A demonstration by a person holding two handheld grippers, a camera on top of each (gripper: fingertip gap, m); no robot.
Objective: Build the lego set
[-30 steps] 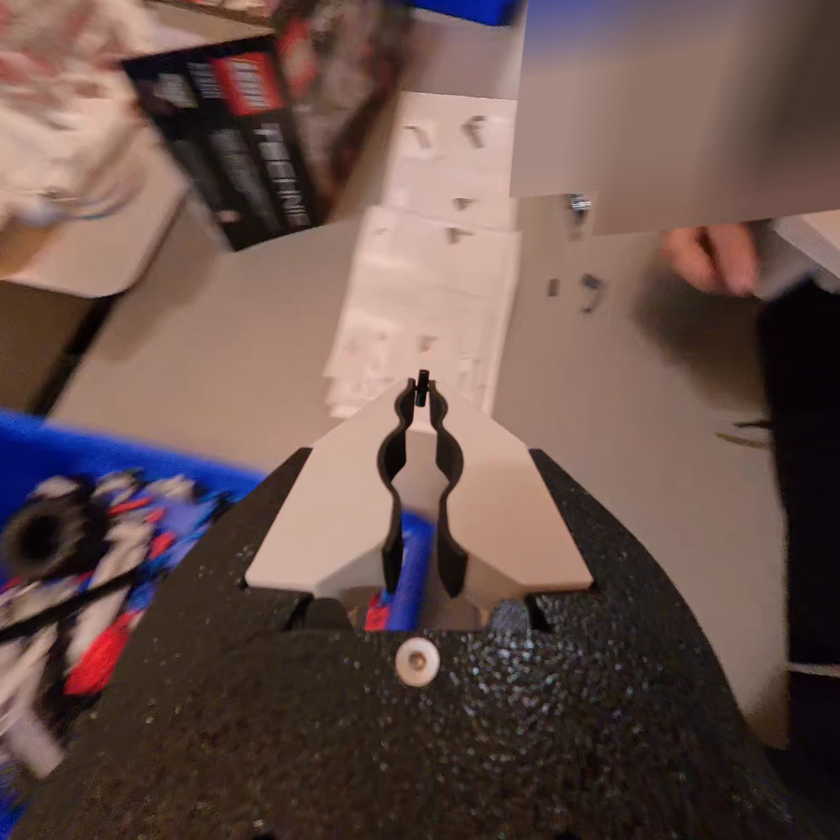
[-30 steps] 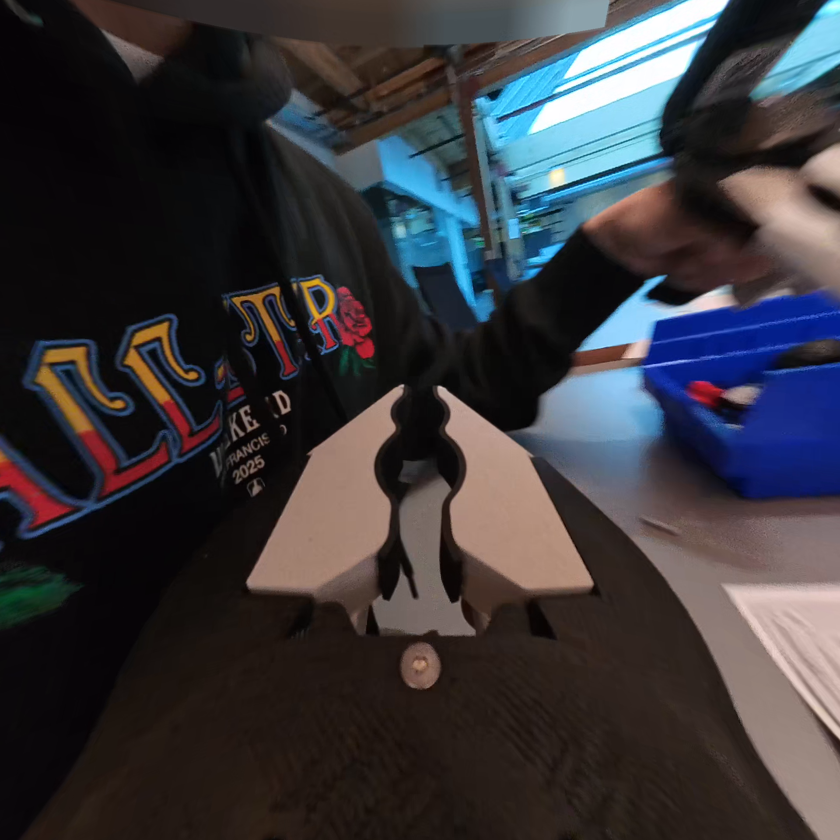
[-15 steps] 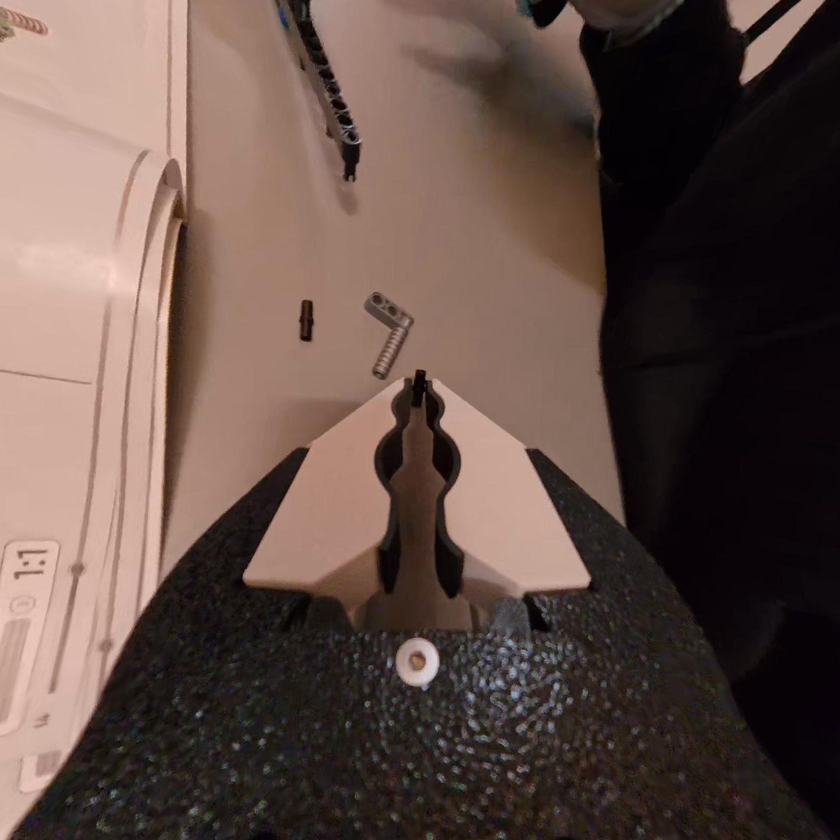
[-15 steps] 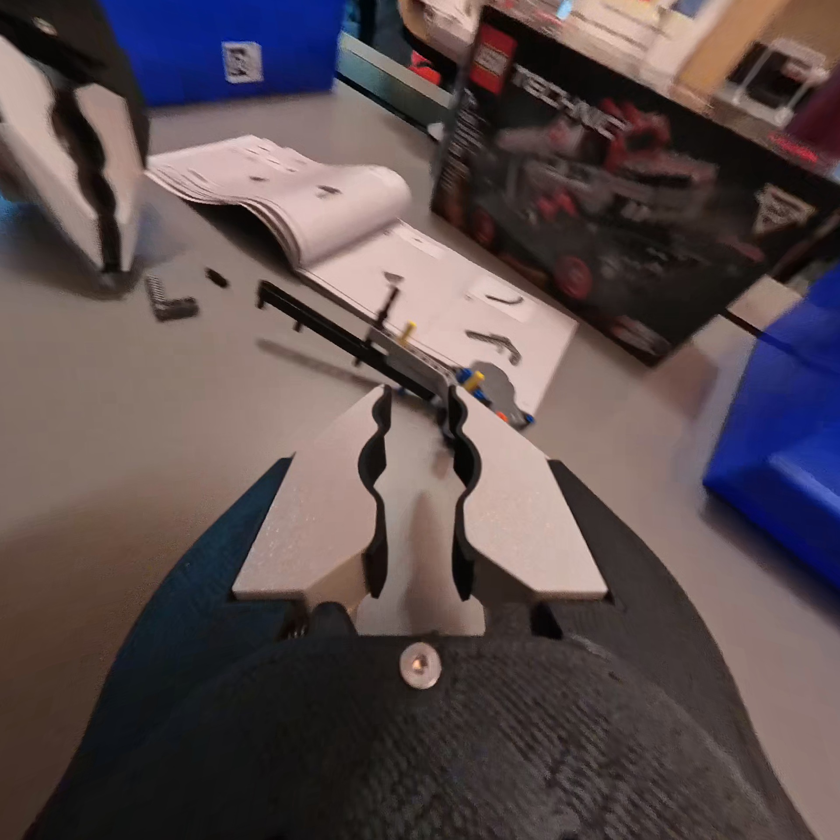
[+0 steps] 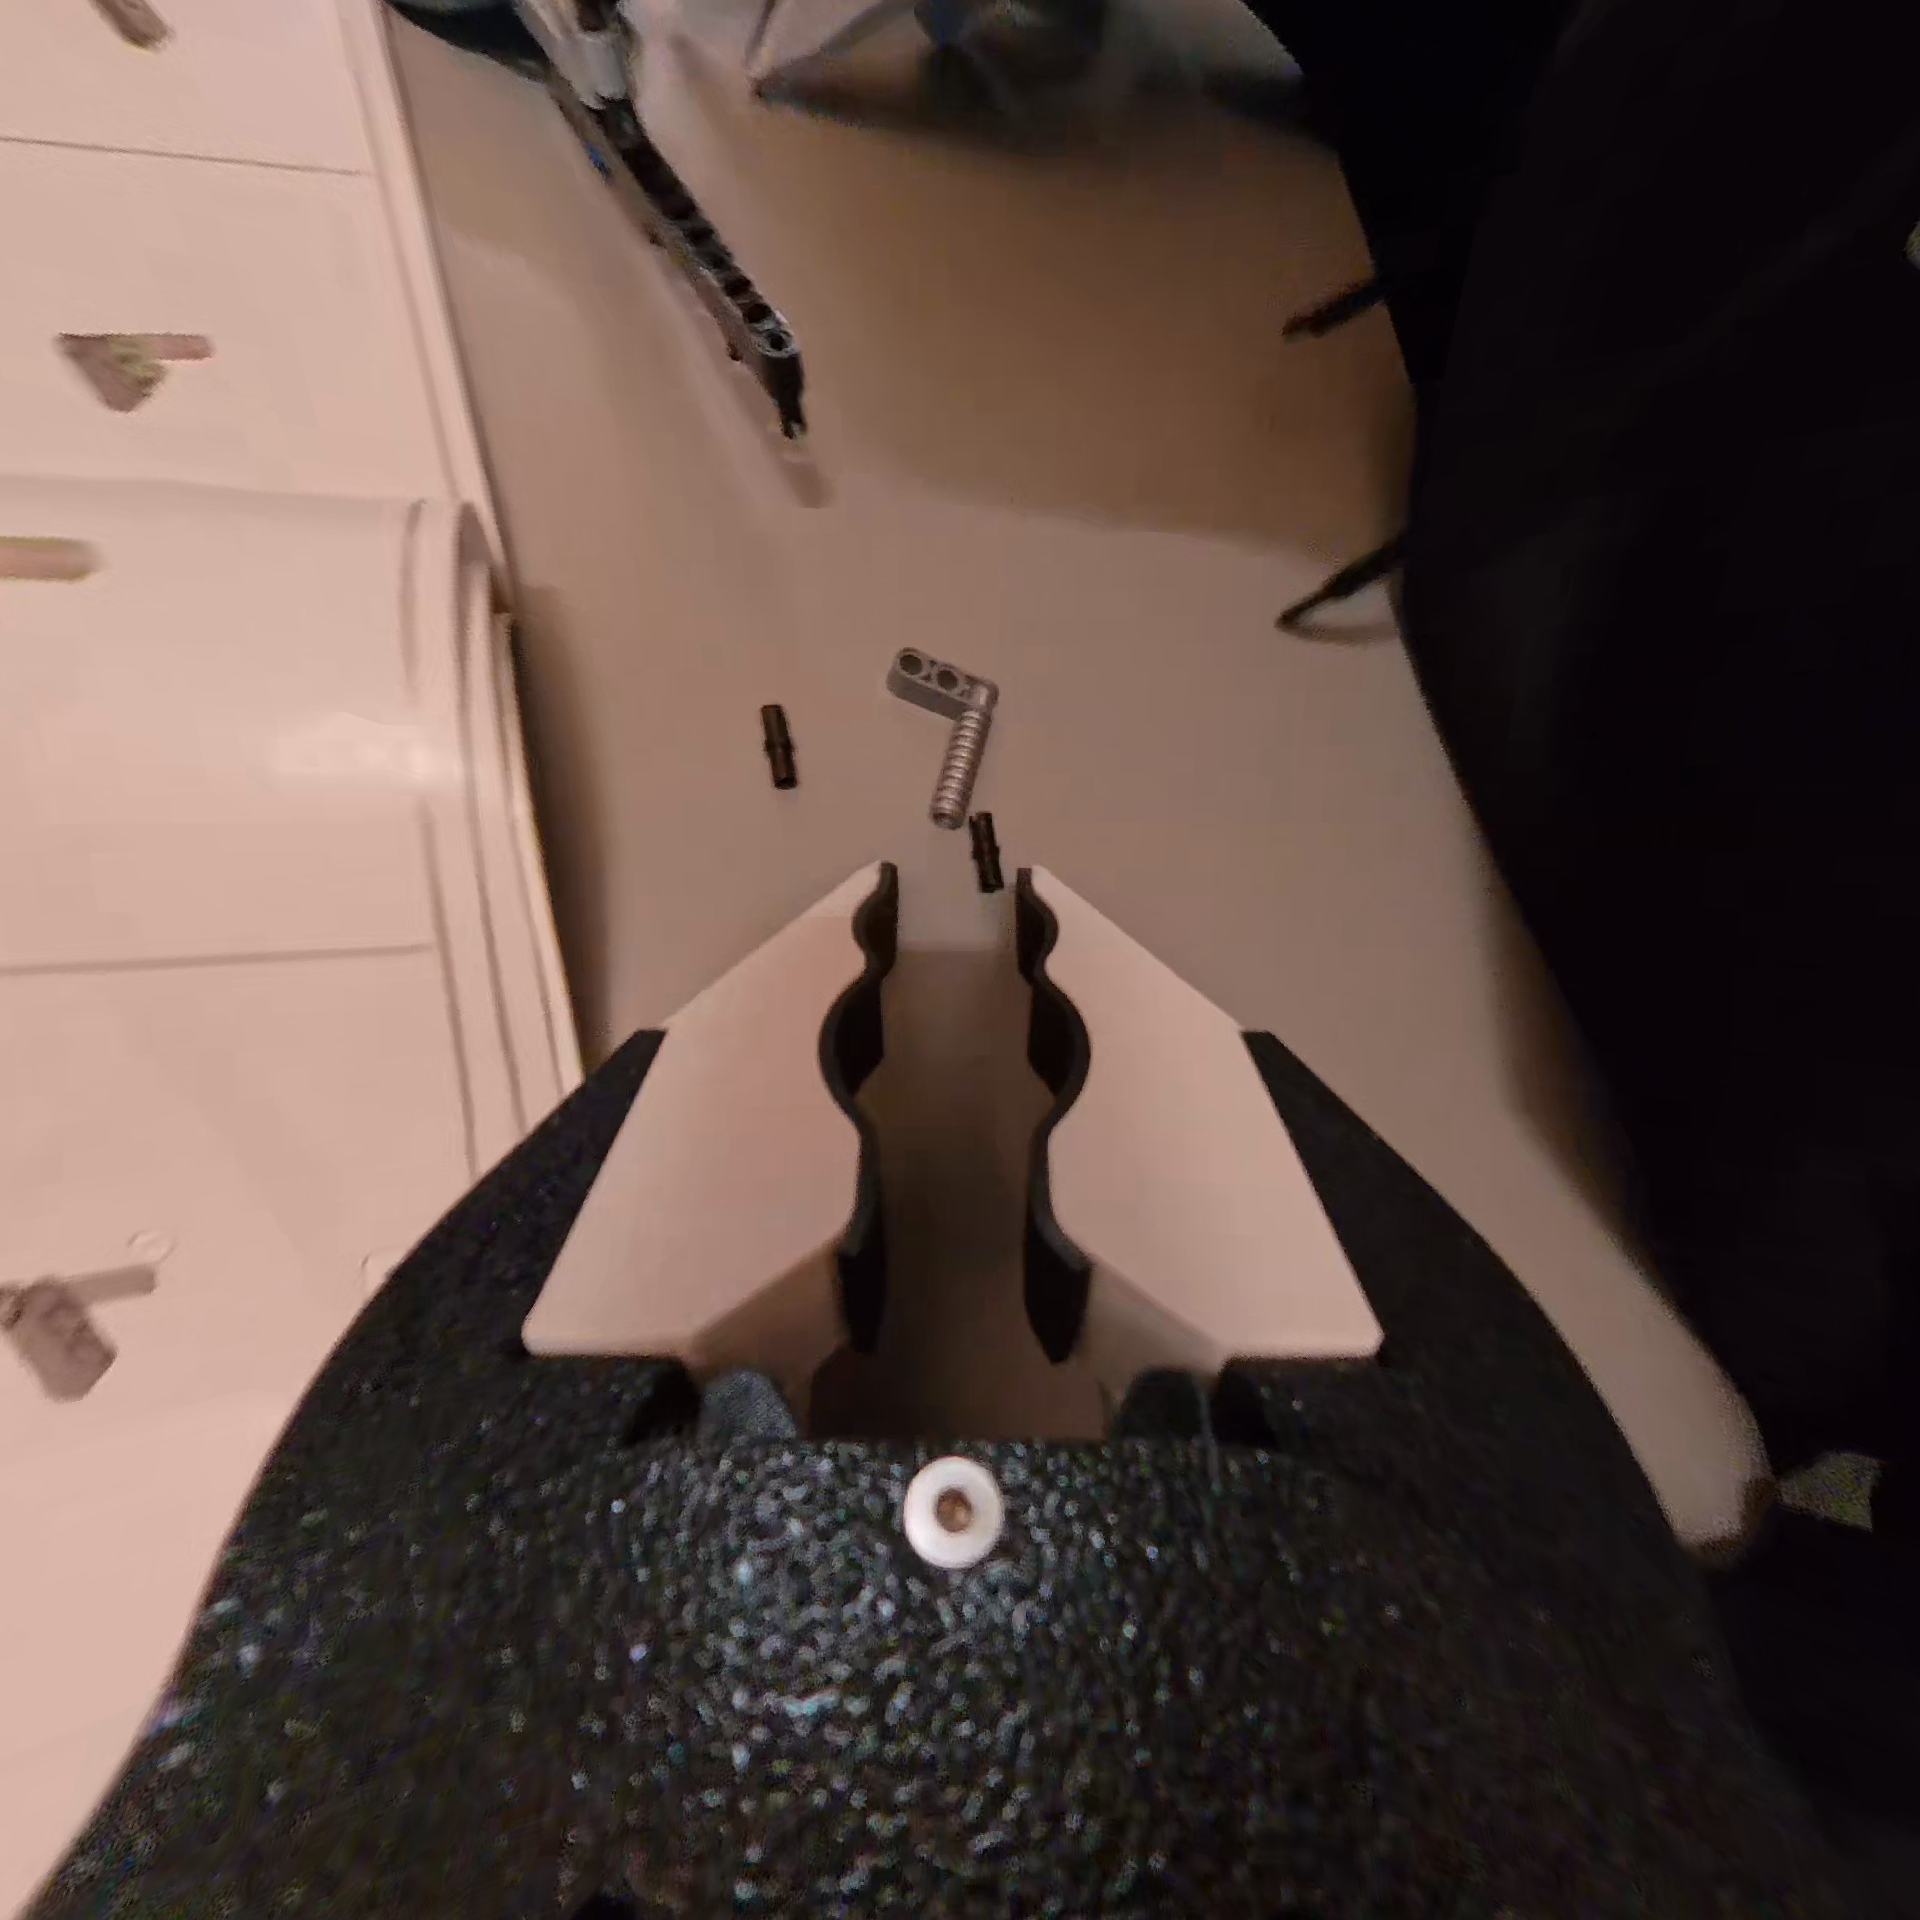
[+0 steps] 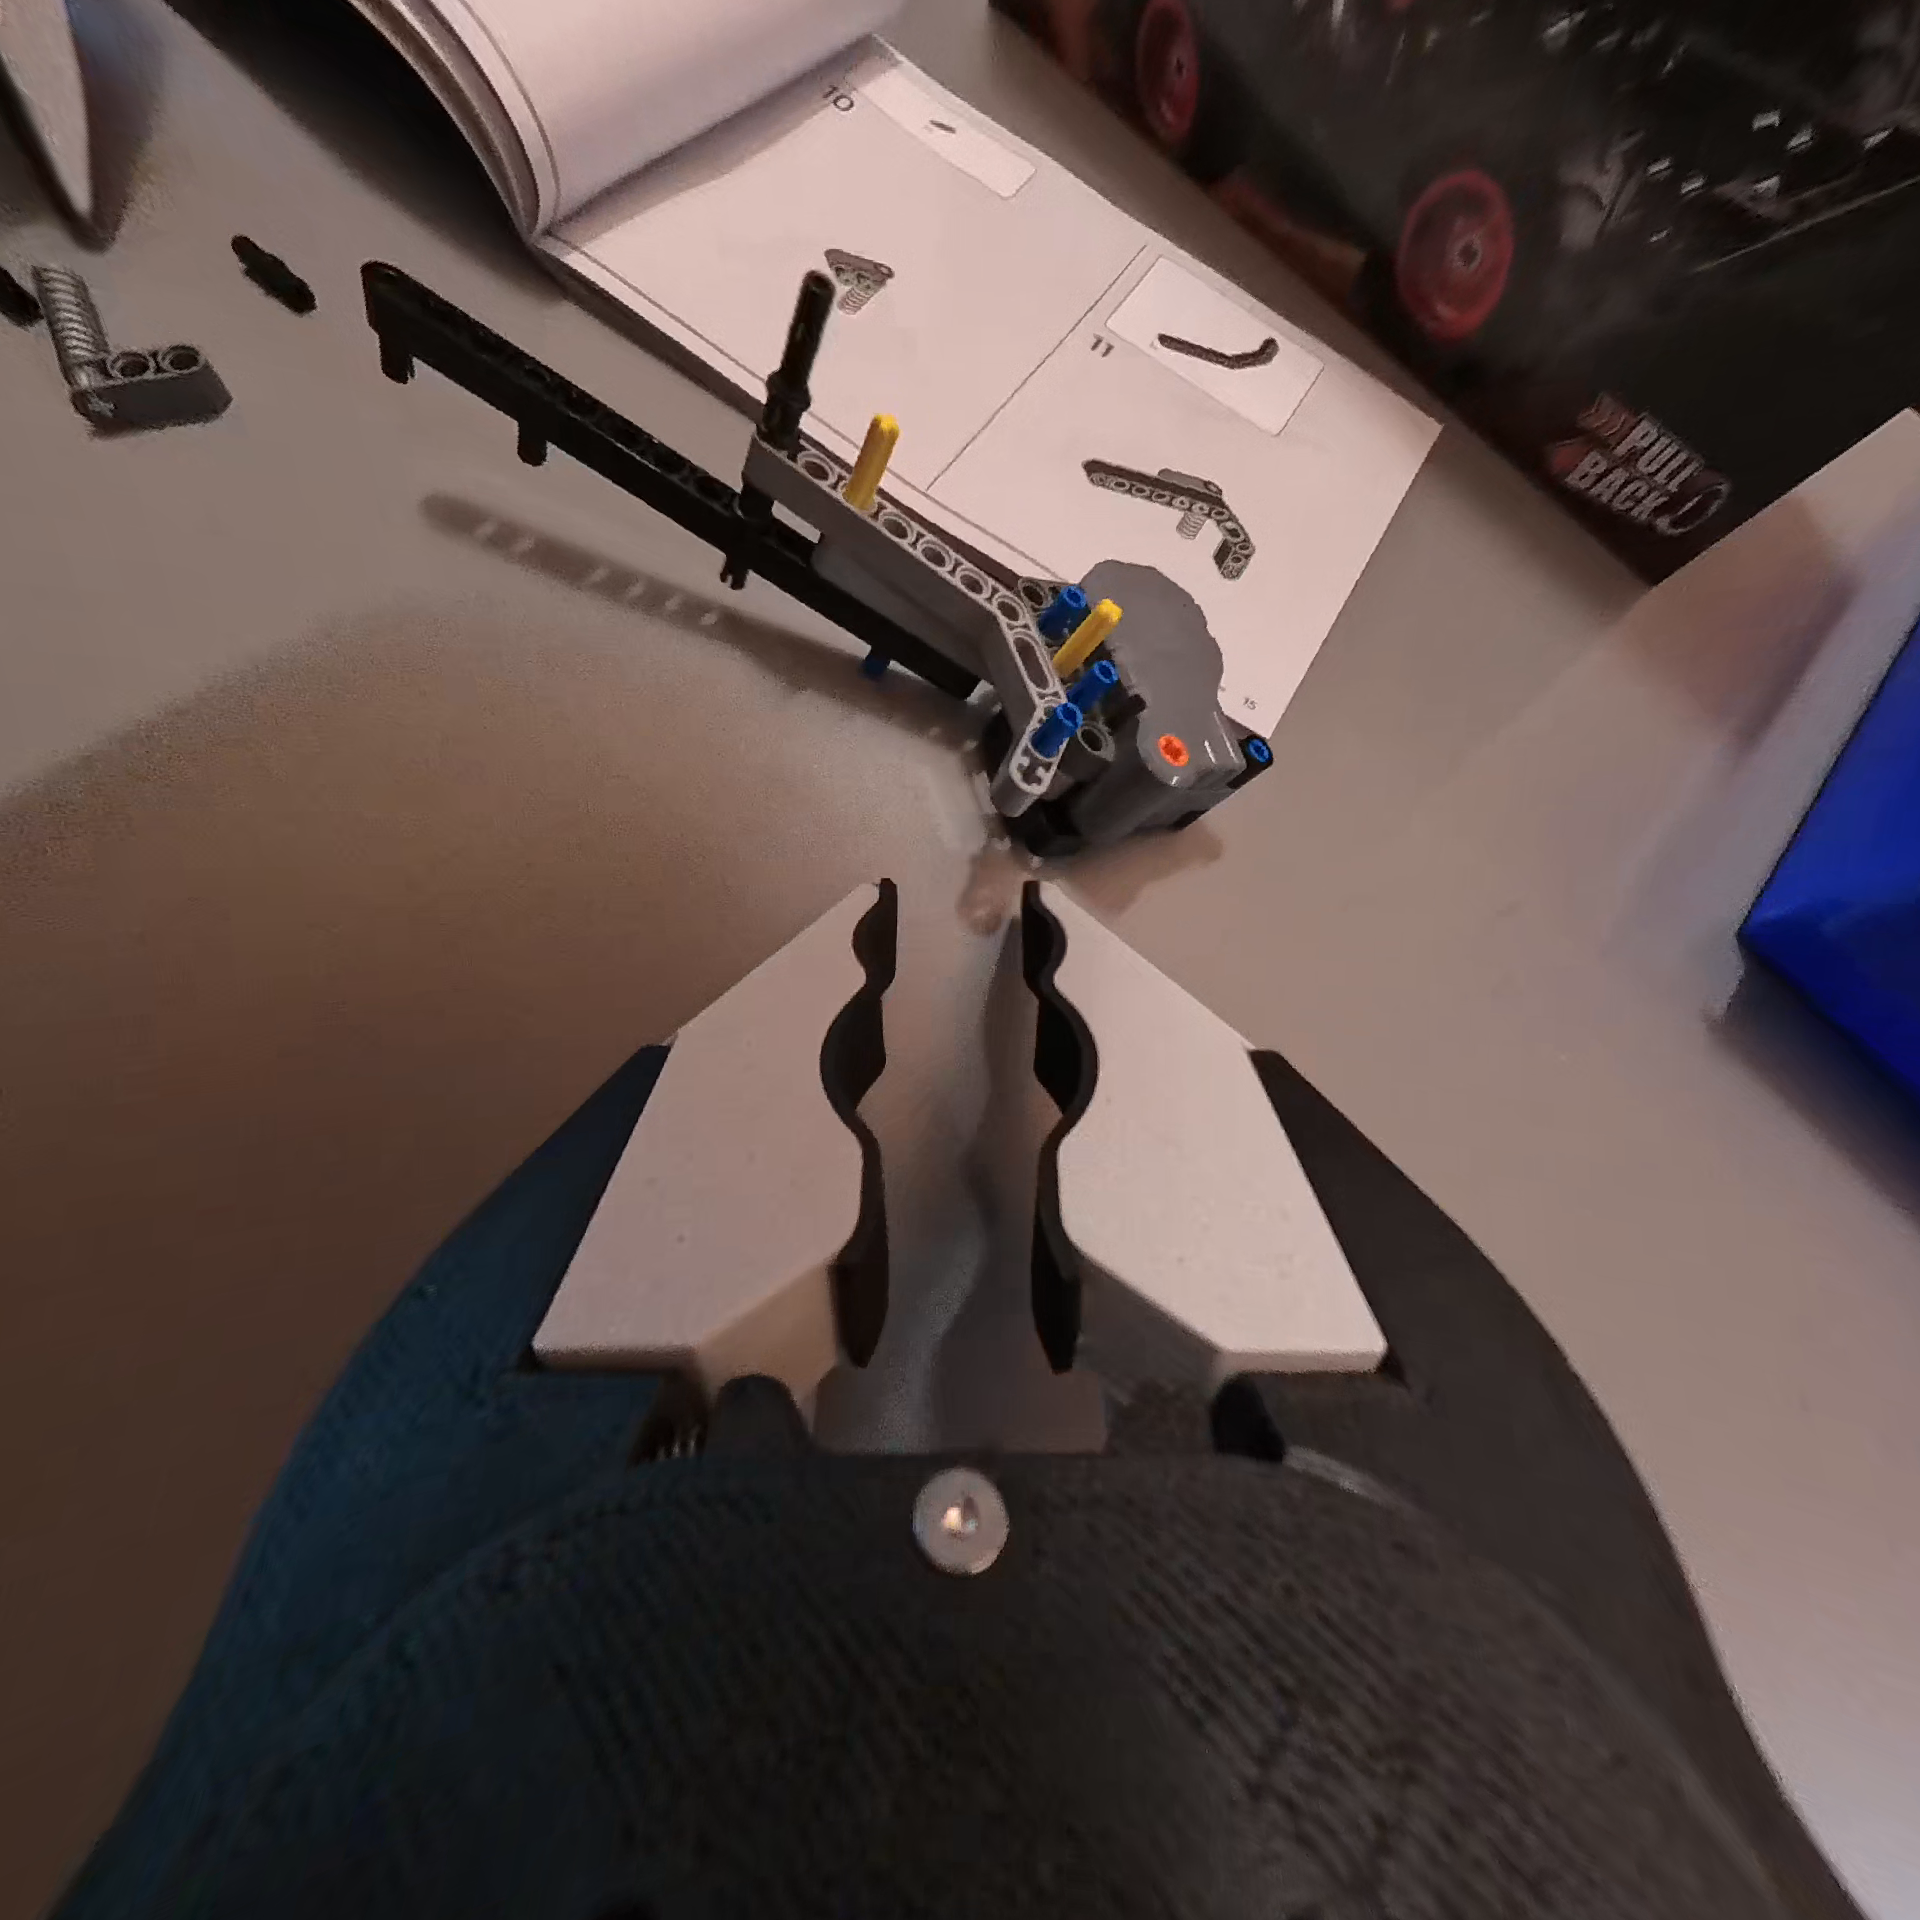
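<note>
Plastic parts lie scattered on a grey table (image 6: 343, 831). The partly built lego assembly (image 6: 935, 582), a long black beam joined to a grey angled beam with yellow axles, blue pins and a grey motor block, sits beside the open instruction booklet (image 6: 935, 260), its motor end touching the page's near corner. The right gripper (image 6: 958, 894) hovers just short of that motor block, jaws parted narrowly and empty. The left gripper (image 5: 948, 878) is likewise parted and empty, with a small black pin (image 5: 985, 852) lying free at the mouth of its jaws, next to the grey L-shaped piece with a ribbed shaft (image 5: 951, 727); a second black pin (image 5: 777, 746) rests nearer the booklet (image 5: 208, 623).

By my judgement the pins are light, hard and smooth, apt to roll or squirt out; they should be pinched across the middle collar. The assembly is stiff but held only by friction, so I would grasp the motor block or the doubled beams, not the thin upright axles.
</note>
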